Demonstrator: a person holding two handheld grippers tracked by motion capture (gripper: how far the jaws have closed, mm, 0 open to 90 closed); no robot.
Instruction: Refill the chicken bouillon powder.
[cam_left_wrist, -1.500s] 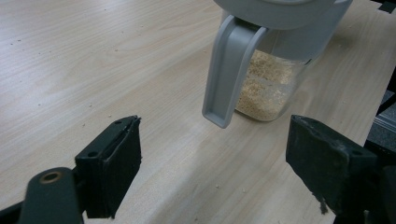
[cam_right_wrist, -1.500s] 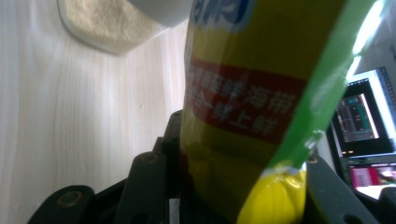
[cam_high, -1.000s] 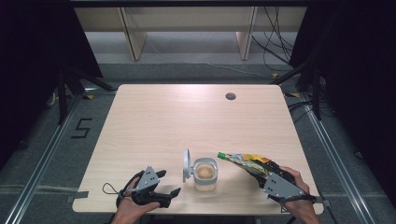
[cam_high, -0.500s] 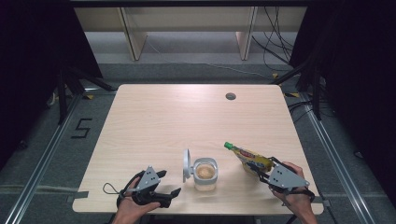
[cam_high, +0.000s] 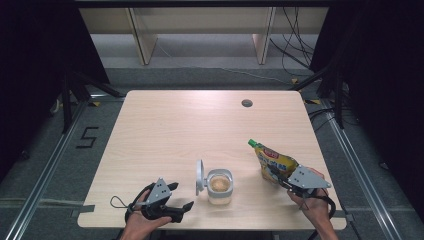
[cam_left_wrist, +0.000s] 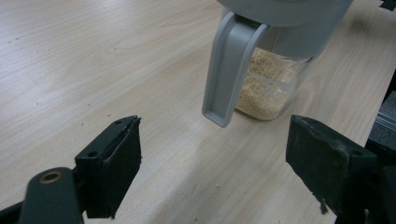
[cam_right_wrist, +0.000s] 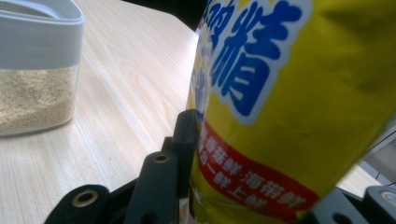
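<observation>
Seen from above: pale wooden table (cam_high: 165, 130), viewed from the person's side. At the left near edge, left gripper (cam_high: 177, 200) resting low on the wood, jaws wide apart with nothing between them, aimed toward the jar; in the left gripper view, just bare tabletop between the two black pads (cam_left_wrist: 114, 163). Near the middle of the near edge, a clear square jar (cam_high: 220, 186) with a grey collar, holding pale granules to well below the rim, its grey flip lid (cam_high: 199, 177) standing open on the left side. To the right of the jar, a yellow spouted pouch (cam_high: 274, 164) with blue and red print, standing tilted, green cap (cam_high: 251, 143) pointing up and away to the left, bottom at or near the tabletop. At the right near edge, right gripper (cam_high: 281, 181) clamped on the pouch's lower part, jaws pressing into the soft sides. Likely step: setting the pouch down beside the jar. Best done by lowering until the base sits flat, keeping clear of the jar, then easing the jaws apart slowly so the soft pouch does not topple.
</observation>
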